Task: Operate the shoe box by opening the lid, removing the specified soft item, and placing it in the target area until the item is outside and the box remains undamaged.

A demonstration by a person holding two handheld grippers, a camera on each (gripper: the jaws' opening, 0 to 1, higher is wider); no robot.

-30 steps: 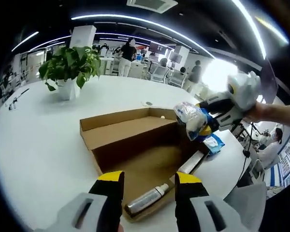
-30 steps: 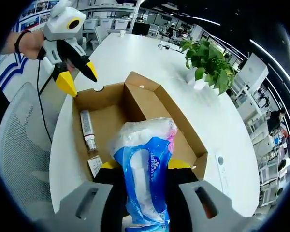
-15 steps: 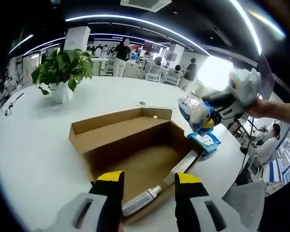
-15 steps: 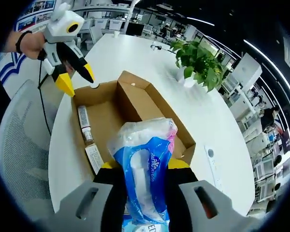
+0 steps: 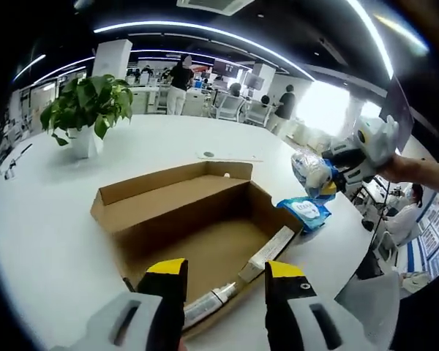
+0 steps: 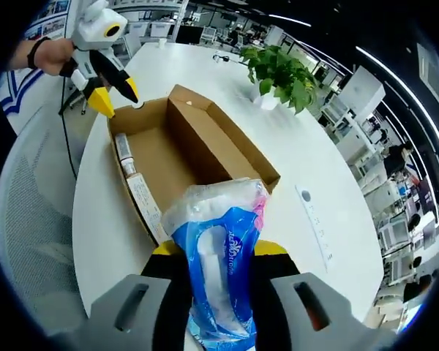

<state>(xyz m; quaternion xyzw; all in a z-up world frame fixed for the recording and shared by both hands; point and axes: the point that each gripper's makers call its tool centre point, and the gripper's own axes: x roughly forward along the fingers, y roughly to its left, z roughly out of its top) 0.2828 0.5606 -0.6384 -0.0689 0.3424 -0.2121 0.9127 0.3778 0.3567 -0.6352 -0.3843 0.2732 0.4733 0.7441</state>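
Two views, taken in turn: in the left gripper view, the left gripper (image 5: 224, 274) stands spread and empty over the near rim of the open shoe box (image 5: 186, 219) on the white worktop (image 5: 44, 219), while the right gripper (image 5: 335, 174) carries the soft pack (image 5: 311, 172) beyond the box's far corner, above another blue pack (image 5: 304, 212). In the right gripper view, the right gripper (image 6: 212, 252) pinches the soft pack (image 6: 218, 248) clear of the shoe box (image 6: 183, 139); a thin hold on slippery film could let it fall back in or off the worktop edge.

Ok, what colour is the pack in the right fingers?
Blue and white, with a bit of pink: the pack, clearest in the right gripper view.
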